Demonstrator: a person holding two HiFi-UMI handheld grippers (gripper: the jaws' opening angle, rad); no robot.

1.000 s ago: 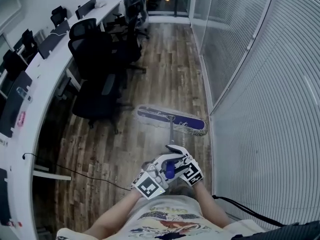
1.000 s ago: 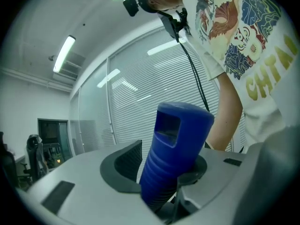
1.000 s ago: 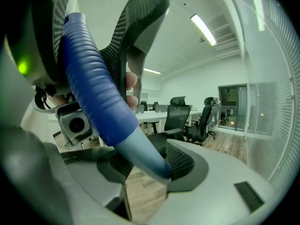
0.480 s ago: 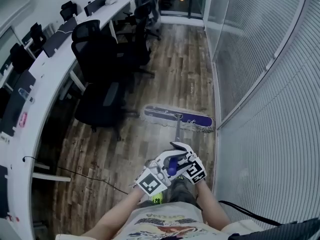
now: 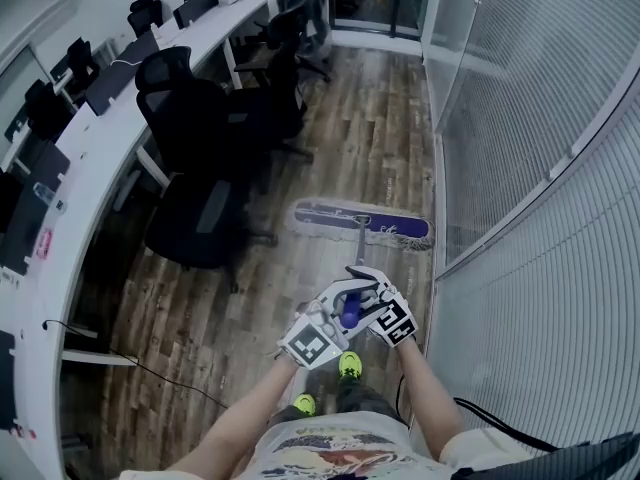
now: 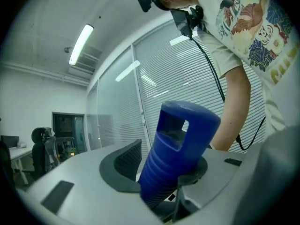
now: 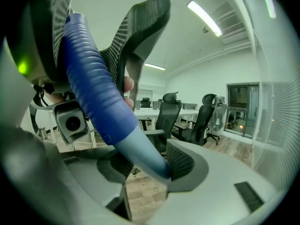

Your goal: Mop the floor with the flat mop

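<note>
In the head view the flat mop head [image 5: 362, 221], purple with a white fringe, lies across the wooden floor by the glass wall. Its pole [image 5: 358, 246] runs back to a blue grip [image 5: 349, 310] in front of the person. Both grippers hold that grip. The left gripper [image 5: 335, 320] clamps the ribbed top end [image 6: 180, 146]. The right gripper [image 5: 366, 301] clamps just below it, where the blue sleeve meets the pale pole [image 7: 140, 149]. The left gripper [image 6: 164, 177] and the right gripper [image 7: 150, 165] each have their pads pressed on the handle.
Black office chairs [image 5: 200, 128] stand left of the mop along a long white desk [image 5: 60, 208]. A glass wall with blinds [image 5: 540, 168] runs down the right. A thin cable [image 5: 150, 368] trails on the floor at lower left. The person's green shoes [image 5: 349, 365] show below the grippers.
The person has walked forward along the aisle, pushing the mop head ahead over the floor. The shoes have come into view. Both grippers stay on the handle.
</note>
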